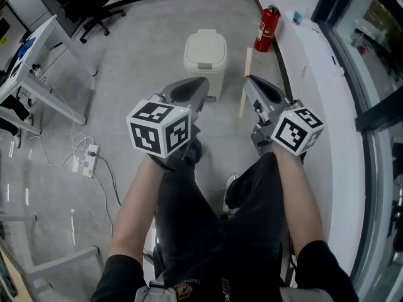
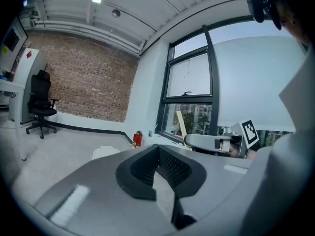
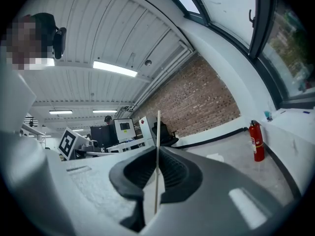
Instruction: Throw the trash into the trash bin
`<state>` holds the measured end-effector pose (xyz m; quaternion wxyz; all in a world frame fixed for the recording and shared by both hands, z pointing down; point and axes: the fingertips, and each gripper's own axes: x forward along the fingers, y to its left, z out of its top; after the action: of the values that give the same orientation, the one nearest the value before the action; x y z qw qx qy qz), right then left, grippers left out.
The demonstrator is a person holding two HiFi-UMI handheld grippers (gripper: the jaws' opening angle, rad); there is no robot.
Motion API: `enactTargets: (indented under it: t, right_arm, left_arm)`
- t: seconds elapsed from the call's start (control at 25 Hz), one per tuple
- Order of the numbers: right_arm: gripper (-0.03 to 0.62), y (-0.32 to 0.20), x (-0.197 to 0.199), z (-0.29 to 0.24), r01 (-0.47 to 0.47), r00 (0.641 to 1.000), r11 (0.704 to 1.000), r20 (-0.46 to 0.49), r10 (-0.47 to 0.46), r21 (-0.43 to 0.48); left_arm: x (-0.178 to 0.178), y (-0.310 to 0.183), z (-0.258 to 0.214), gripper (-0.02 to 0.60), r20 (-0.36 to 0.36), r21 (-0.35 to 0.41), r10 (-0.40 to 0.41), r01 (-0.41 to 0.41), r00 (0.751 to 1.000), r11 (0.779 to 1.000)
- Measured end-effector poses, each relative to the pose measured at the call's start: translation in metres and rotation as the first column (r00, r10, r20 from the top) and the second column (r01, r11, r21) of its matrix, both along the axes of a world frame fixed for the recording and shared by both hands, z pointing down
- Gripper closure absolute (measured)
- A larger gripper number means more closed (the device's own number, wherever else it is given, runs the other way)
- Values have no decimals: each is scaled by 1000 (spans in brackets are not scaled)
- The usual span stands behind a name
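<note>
Right gripper (image 3: 157, 150) jaws pinch thin strip (image 3: 158, 129), left gripper (image 2: 158, 149) jaws together, trash bin (image 1: 205, 52) ahead

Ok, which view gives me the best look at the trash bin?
The head view: the trash bin shows whole, lid down. The left gripper view shows only a pale sliver of it over the jaw; the right gripper view, a small pale patch that may be it.

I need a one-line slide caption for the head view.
Right gripper holds a pale strip, facing the lidded white trash bin.
</note>
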<state>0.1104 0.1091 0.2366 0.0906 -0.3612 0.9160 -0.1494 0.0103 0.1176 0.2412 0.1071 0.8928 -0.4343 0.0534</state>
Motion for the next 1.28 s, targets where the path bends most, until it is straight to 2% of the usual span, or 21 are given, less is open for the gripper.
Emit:
enactTargets:
  t: [0.12, 0.72, 1.08, 1.28]
  right_arm:
    - [576, -22, -8, 7, 7, 1000, 1000, -16, -8, -16]
    - [576, -149, -32, 25, 8, 1000, 999, -28, -9, -38]
    - [576, -221, -40, 41, 2, 998, 999, -62, -5, -44]
    - [576, -254, -49, 64, -12, 997, 997, -78, 7, -73]
  left_arm:
    - [-6, -23, 13, 574, -9, -25, -3, 3, 1000, 1000]
    - [-28, -158, 31, 574, 30, -48, -4, 6, 1000, 999]
    - [-24, -227, 71, 574, 114, -102, 24, -13, 993, 995]
    - [-33, -255, 113, 574, 137, -166, 38, -15, 990, 986]
